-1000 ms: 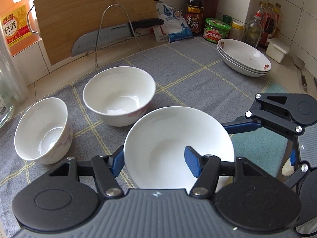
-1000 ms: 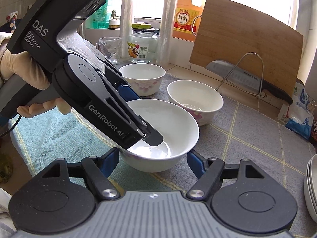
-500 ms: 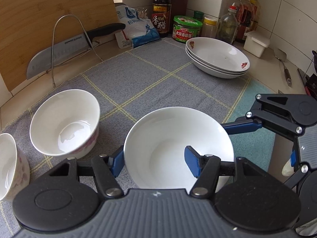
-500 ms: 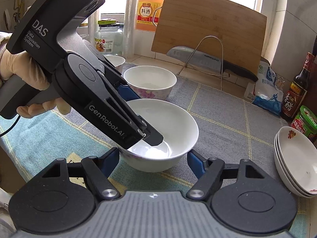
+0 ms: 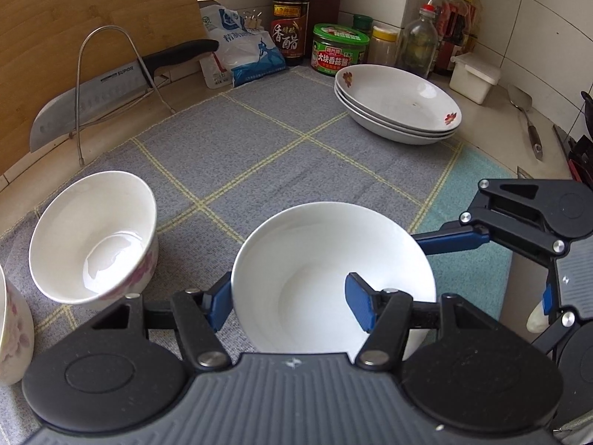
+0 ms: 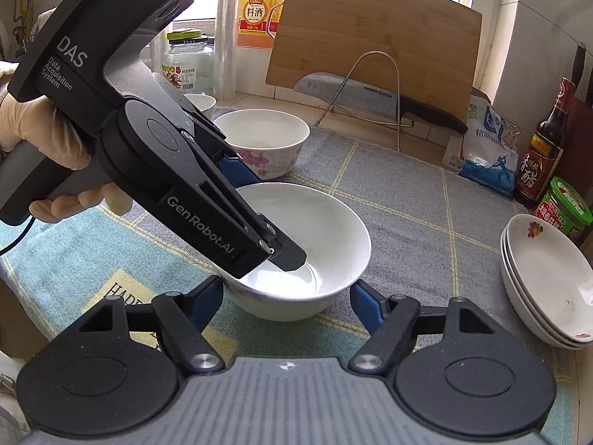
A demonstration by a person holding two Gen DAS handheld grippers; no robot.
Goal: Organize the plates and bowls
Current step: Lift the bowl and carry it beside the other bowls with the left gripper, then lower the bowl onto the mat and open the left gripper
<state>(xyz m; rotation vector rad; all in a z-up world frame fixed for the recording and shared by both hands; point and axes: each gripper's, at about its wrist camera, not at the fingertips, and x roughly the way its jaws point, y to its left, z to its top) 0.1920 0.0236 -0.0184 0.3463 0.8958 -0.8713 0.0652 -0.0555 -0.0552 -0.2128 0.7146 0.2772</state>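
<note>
A plain white bowl (image 5: 318, 259) sits just above the grey checked mat (image 5: 259, 141). My left gripper (image 5: 288, 302) is shut on its near rim, one blue pad outside and one inside. My right gripper (image 6: 287, 300) is shut on the same bowl (image 6: 333, 230), with blue fingers (image 6: 365, 306) against both sides of its lower wall. A hand in a pale glove (image 6: 22, 129) holds the left tool. Two flowered bowls (image 5: 92, 241) (image 5: 11, 326) stand to the left. A stack of three shallow plates (image 5: 398, 104) lies at the far right.
A cutting board (image 6: 374, 26) leans at the back behind a wire rack with a knife (image 5: 103, 92). A salt bag (image 5: 244, 48), a vinegar bottle (image 5: 291, 18), a green-lidded jar (image 5: 339, 52), bottles and a white box (image 5: 472, 81) line the tiled corner. A spatula (image 5: 526, 118) lies on the counter at the right.
Both grippers have carried the white bowl to the right across the mat, away from the two flowered bowls and nearer the plate stack. The grips look unchanged.
</note>
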